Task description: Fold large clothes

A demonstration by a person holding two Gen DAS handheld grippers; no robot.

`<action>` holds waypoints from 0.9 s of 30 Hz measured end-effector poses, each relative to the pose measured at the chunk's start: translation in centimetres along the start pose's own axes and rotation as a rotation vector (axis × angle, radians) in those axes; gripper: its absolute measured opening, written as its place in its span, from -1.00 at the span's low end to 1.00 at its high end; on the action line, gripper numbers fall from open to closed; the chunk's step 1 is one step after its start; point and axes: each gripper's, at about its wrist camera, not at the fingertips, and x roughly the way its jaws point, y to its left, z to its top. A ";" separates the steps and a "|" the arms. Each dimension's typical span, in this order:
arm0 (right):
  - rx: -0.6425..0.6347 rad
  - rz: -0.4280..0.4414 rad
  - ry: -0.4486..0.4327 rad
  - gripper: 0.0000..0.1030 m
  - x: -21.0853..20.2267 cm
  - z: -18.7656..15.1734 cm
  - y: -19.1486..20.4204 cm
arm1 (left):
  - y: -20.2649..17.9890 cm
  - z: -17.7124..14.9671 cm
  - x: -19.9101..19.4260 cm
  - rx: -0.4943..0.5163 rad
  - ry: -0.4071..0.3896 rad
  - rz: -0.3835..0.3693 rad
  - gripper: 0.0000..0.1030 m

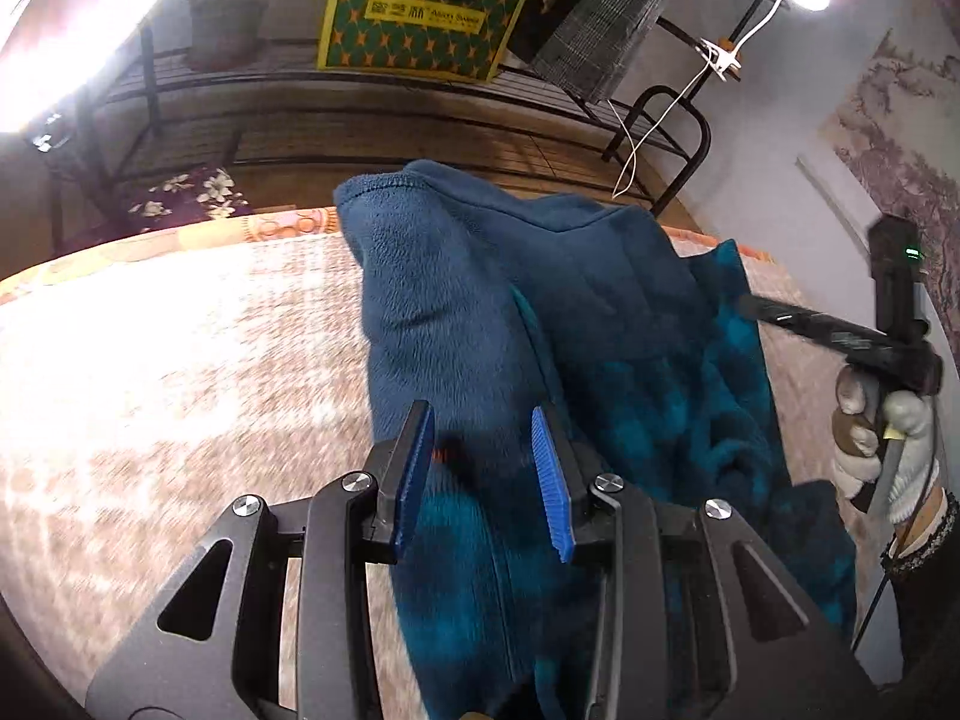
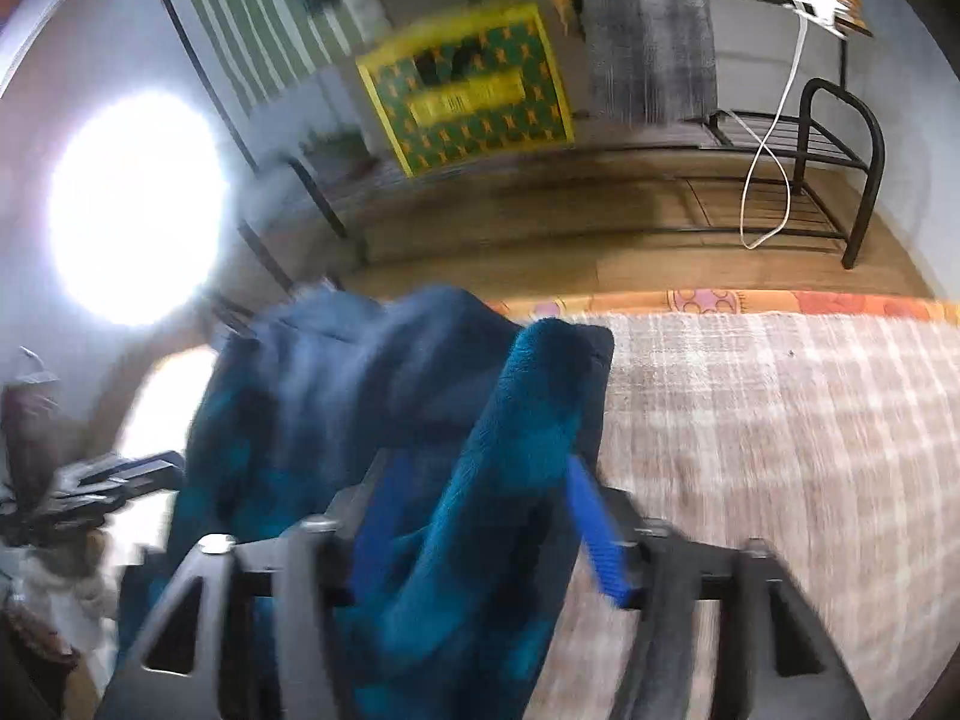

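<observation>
A large dark blue and teal fleece garment hangs bunched in the air above a bed with a beige checked cover. My left gripper has its blue fingers apart, with fleece lying between and behind them. My right gripper also has its fingers apart, and a thick fold of the garment drapes over and between them. The right gripper shows at the right edge of the left wrist view, held by a gloved hand. Both views are motion-blurred.
A black metal rack stands beyond the bed on a wooden floor, holding a yellow and green box and a grey checked cloth. A white cable hangs at its right end. Bright lamps glare at left.
</observation>
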 end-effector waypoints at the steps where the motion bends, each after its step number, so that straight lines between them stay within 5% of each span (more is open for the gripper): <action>1: -0.019 -0.034 0.049 -0.76 1.5 0.3 0.3 | 0.1 0.2 0.5 -0.003 0.007 -0.008 -0.36; 4: -0.062 -0.049 0.076 -0.93 2.4 0.7 1.3 | -0.5 0.8 1.3 0.034 0.017 -0.016 -0.36; 8: -0.068 0.069 0.009 -0.94 0.9 2.0 1.6 | -0.7 2.2 2.1 0.072 0.016 -0.013 -0.23; 16: -0.079 0.129 0.047 -0.92 6.8 1.2 1.7 | -0.4 1.7 5.2 0.119 0.034 -0.024 0.03; 20: -0.050 0.279 0.026 -0.36 5.1 1.6 0.0 | 0.9 3.0 2.8 0.062 0.033 -0.114 0.03; 23: -0.022 0.354 -0.057 -0.30 2.3 1.5 -2.0 | 2.9 4.3 0.5 0.030 -0.024 -0.110 0.05; 25: -0.010 0.337 -0.102 -0.19 1.0 1.1 -4.0 | 4.7 4.9 0.3 -0.007 -0.039 -0.078 0.05; 27: 0.010 0.298 -0.109 0.16 1.2 0.8 -5.6 | 6.2 5.5 1.5 -0.068 -0.020 -0.077 0.05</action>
